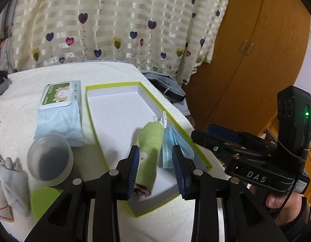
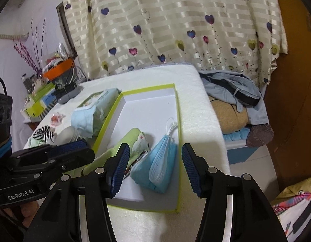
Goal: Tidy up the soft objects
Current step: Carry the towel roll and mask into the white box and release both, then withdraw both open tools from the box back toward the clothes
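Landmark: shallow box (image 1: 123,109), white floor, lime-green rim, lying open on the white-covered table (image 1: 107,70).

Edges and room. The box's right-hand rim runs close along the table's right edge; past that edge lies a pile of grey clothing (image 2: 232,86) on a tan cushion. The far half of the box floor is bare. Left of the box, nearly against its rim, sits a pack of wet wipes (image 1: 60,111); nearer than the pack, a round translucent container (image 1: 49,159) and a lime-green disc (image 1: 44,199) partly under it. Further left of the box, striped and grey small garments (image 2: 43,134). Behind the box's far end, table cloth, then the heart-patterned curtain (image 1: 119,20).

Task items. In the box's near right part: a rolled green cloth (image 1: 150,143) lying lengthwise, and a folded stack of blue face masks (image 2: 159,165) just beside it on the right, leaning toward the right-hand rim, ear loops pointing to the far end.

Tongs. Left gripper (image 1: 156,171): jaws spread, over the near end of the box; the green cloth's near end lies between the pads, and I cannot tell whether the left pad touches it. Right gripper (image 2: 155,167): jaws spread wide, masks below and between them, pads clear of them.
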The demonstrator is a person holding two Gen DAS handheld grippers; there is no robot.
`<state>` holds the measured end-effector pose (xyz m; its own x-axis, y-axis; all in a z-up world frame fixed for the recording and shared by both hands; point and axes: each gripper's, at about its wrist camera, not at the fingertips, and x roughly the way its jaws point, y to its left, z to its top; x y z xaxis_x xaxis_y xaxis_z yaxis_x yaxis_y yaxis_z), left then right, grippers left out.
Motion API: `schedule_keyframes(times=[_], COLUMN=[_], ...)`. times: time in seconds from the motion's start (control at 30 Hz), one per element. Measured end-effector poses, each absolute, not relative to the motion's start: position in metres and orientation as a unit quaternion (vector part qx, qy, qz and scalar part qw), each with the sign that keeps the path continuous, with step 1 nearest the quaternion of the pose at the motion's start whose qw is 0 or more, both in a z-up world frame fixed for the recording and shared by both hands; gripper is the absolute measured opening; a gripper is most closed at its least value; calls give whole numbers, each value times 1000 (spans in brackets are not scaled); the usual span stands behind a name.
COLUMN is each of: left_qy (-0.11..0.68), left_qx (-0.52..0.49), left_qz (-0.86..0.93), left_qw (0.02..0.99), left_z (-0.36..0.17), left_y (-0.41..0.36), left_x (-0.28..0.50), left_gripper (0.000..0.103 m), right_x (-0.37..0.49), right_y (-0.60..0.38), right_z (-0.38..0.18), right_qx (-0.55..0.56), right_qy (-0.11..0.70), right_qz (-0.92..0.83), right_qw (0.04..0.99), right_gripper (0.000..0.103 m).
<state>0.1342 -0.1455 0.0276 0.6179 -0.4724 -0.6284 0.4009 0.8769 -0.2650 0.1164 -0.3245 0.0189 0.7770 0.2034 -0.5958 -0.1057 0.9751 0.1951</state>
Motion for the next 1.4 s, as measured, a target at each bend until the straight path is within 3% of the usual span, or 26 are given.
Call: schedule_keyframes(times=[0.6,0.73,1.4], left_qy=[325,323,311], left_qx=[-33,-40,-72], left_qz=[-178,-160,-115], left_qw=[928,932,941], left_z=[41,40,34], left_y=[-92,-77,-12], left_x=[68,57,25], left_gripper=[31,40,40], right_x=[72,65,43], right_y=[-272,-257,-194], right_z=[34,36,38], right_qx=[62,55,-8], right_qy=[293,296,294], right_qz=[167,189,222], right_qw=[939,935,930], right_gripper=[55,55,55])
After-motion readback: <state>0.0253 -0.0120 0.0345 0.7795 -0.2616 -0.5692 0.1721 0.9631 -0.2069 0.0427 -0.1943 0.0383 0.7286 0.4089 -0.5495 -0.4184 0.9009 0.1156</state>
